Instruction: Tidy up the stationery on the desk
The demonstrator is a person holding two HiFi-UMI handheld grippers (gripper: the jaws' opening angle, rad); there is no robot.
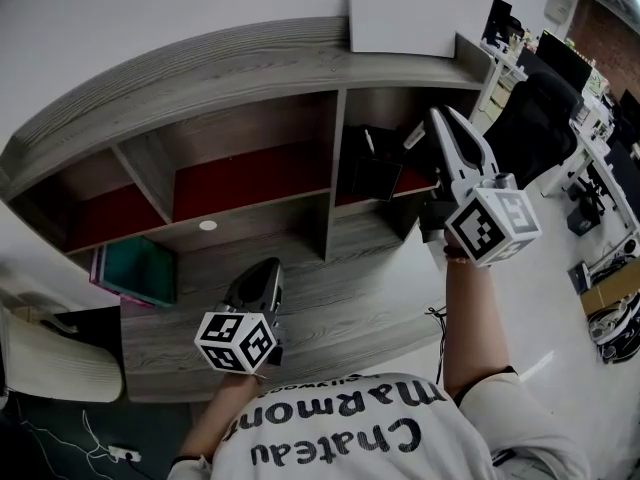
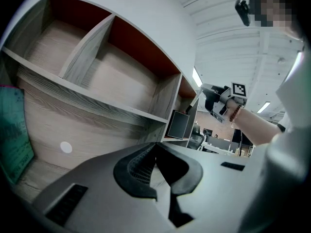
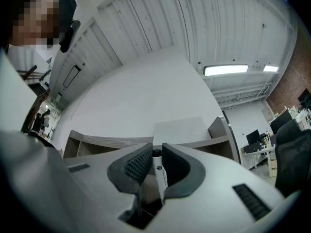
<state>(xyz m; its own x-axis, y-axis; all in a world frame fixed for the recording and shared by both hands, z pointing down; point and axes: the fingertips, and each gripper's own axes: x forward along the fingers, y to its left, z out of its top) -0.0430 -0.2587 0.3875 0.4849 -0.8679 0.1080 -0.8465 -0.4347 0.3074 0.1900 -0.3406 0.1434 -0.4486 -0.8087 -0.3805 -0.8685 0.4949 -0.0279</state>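
Observation:
My right gripper is raised in front of the right shelf compartment, shut on a white marker with a black cap. The marker's end pokes out to the left of the jaws. A black pen holder stands in that compartment just left of and below the gripper, with a pen sticking out of it. From the left gripper view the holder sits below the marker. My left gripper hangs low over the desk, shut with nothing between its jaws.
The wooden shelf unit has several open compartments with red backs. Teal and pink books lean at the desk's left end. A white board lies on the shelf top. A black office chair and other desks are at the right.

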